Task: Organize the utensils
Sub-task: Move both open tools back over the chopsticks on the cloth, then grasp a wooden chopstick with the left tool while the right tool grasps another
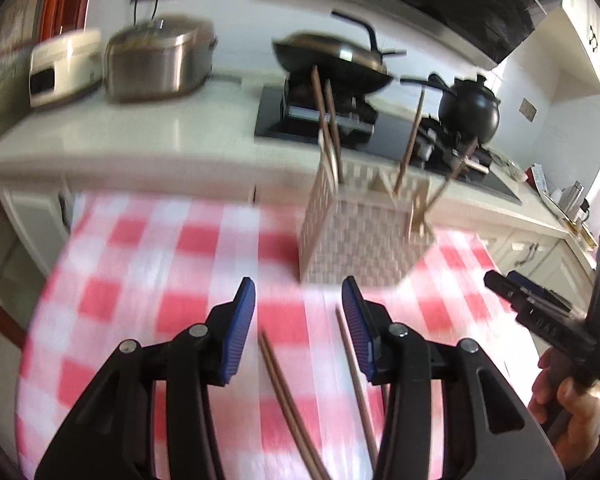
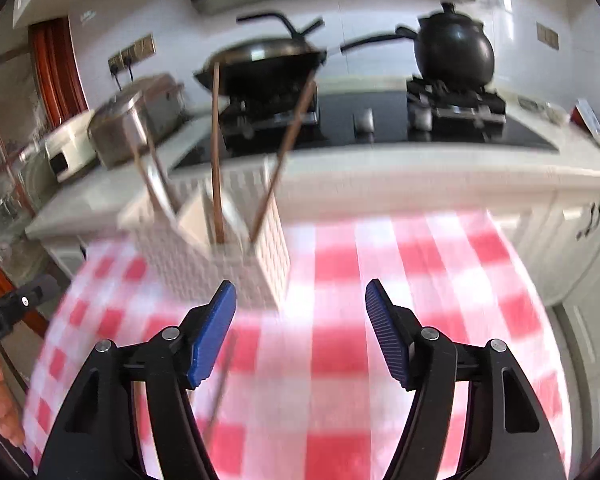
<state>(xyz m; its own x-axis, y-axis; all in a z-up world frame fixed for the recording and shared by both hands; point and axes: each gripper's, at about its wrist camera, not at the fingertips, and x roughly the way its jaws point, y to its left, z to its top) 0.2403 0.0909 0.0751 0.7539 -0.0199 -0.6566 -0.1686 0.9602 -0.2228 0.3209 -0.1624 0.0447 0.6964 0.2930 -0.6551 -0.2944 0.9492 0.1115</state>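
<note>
Three brown wooden chopsticks (image 1: 288,396) lie loose on the red and white checked tablecloth (image 1: 140,280). Behind them stands one white woven basket (image 1: 352,236) with walls inside. About five more sticks (image 1: 324,108) poke up out of it, leaning different ways. The left gripper (image 1: 299,292) hangs over the loose sticks, its blue jaws apart and holding nothing. The right gripper (image 2: 301,294) is wide and holds nothing too.
</note>
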